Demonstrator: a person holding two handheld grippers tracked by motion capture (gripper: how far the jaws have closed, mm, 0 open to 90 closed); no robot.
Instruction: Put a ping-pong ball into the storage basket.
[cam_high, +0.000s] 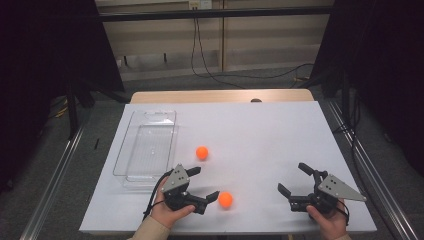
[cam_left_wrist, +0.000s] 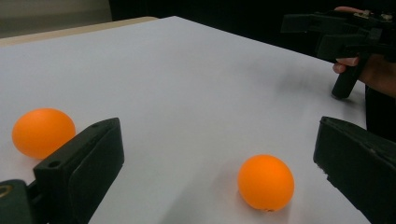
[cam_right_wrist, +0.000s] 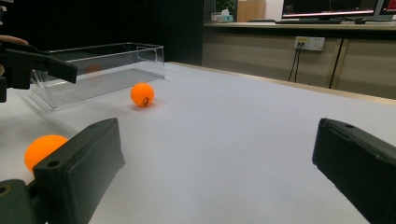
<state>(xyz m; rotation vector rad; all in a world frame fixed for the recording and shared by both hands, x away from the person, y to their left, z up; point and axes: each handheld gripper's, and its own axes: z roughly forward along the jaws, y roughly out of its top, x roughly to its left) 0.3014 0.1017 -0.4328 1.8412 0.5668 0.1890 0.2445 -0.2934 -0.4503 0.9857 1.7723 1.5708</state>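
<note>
Right now the left gripper (cam_high: 206, 183) gapes wide, holding nothing, with the near orange ball (cam_high: 225, 199) just off its jaw tip on the white table (cam_high: 270, 135); the right gripper (cam_high: 295, 177) is also wide and empty.

No legible text, label, brand or number is present. The far orange ball (cam_right_wrist: 142, 94) bears a small dark mark, too small to read.

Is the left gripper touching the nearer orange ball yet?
Apart. The left gripper view shows the nearer orange ball resting on the white table between the open left gripper's jaws, with bare surface on both sides.
</note>
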